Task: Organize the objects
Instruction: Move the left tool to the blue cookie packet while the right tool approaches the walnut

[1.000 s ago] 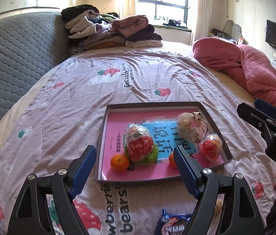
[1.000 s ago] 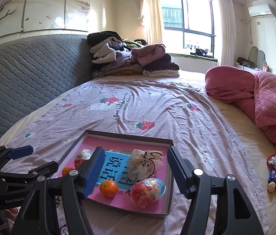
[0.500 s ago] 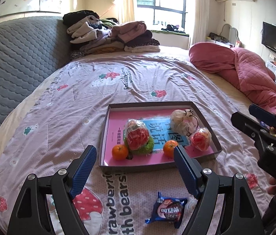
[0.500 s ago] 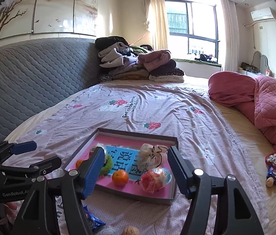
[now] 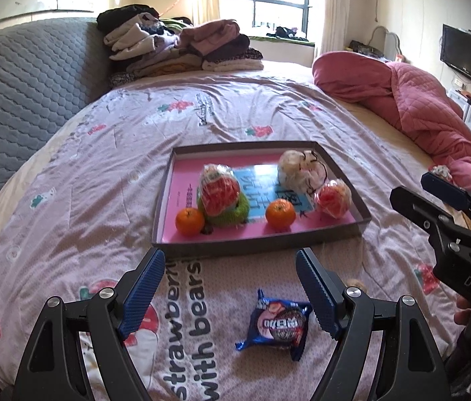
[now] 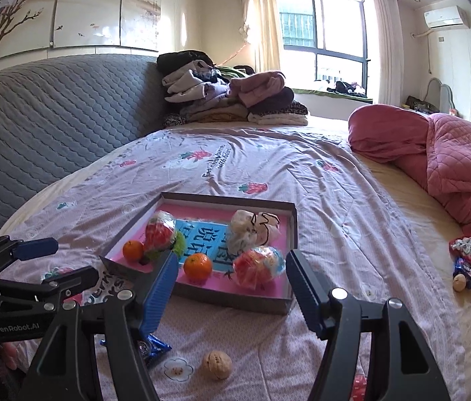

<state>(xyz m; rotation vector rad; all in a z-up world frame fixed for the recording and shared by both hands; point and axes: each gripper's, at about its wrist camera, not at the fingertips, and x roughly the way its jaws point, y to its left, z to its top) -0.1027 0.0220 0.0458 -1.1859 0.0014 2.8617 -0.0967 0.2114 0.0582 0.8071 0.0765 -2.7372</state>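
Wide bed (image 5: 108, 167) under a pink strawberry-print cover, carrying everything. Near its middle, a shallow tray (image 5: 342, 230) with a pink floor, already holding two oranges (image 5: 189, 221), wrapped bundles and a pale pouch (image 5: 297, 170). Short of the tray's near wall, flat on the cover and still loose: a blue snack packet (image 5: 277, 325) and, just beside it to the right, a walnut (image 6: 216, 364).

Left claw (image 5: 232, 295): wide apart, empty, angled down at the bed. Packet directly ahead of it, lying between the lines of its two fingers, a little toward the right-hand one, not touched. Long axis of the packet running roughly side to side, crimped ends left and right, so probably a bite across the short way after a small turn of the wrist, or a pinch end to end as it stands.

Right claw (image 6: 232, 287): also wide apart, empty. Walnut below and between its fingers, clear of both. Packet only half seen in this view, tucked behind the left-hand finger.

Judged nearer: left for the packet, right for the walnut. Tray straight beyond both, so a short forward carry over the near wall. More small sweets (image 6: 464, 269) well apart at the right edge, by the pink quilt (image 6: 452, 167).
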